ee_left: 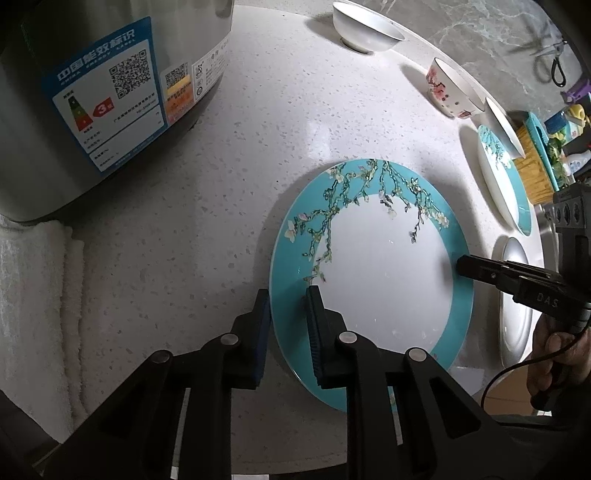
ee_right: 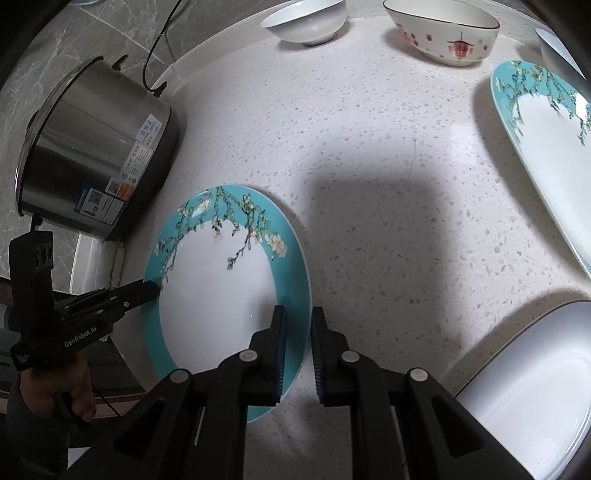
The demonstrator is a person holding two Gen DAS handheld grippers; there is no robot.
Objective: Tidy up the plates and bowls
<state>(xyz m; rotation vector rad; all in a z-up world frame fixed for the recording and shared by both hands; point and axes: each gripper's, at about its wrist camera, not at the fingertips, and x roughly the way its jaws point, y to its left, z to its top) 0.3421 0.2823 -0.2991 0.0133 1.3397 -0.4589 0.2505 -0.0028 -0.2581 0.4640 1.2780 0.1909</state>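
Straddling opposite rims of the teal plate (ee_left: 384, 266) on the counter (ee_left: 221, 184), our left claw (ee_left: 286, 339) and right claw (ee_right: 297, 354) both stand released, each with one finger over the rim and one outside it. Beyond the claws sit a white bowl (ee_right: 306, 22) and a flowered bowl (ee_right: 443, 33). A second teal plate (ee_right: 546, 155) lies right of our right claw, and a cooker (ee_left: 92, 92) stands left of our left.

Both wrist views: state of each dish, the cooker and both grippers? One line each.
Blossom plate: flat on counter, both grippers at its rim.
Left gripper: open, astride the plate's rim.
Right gripper: open, astride the opposite rim.
Second blossom plate: flat, untouched.
White plate: flat, untouched.
White bowl: upright, empty.
Red-patterned bowl: upright, empty.
Rice cooker: upright, cord attached.
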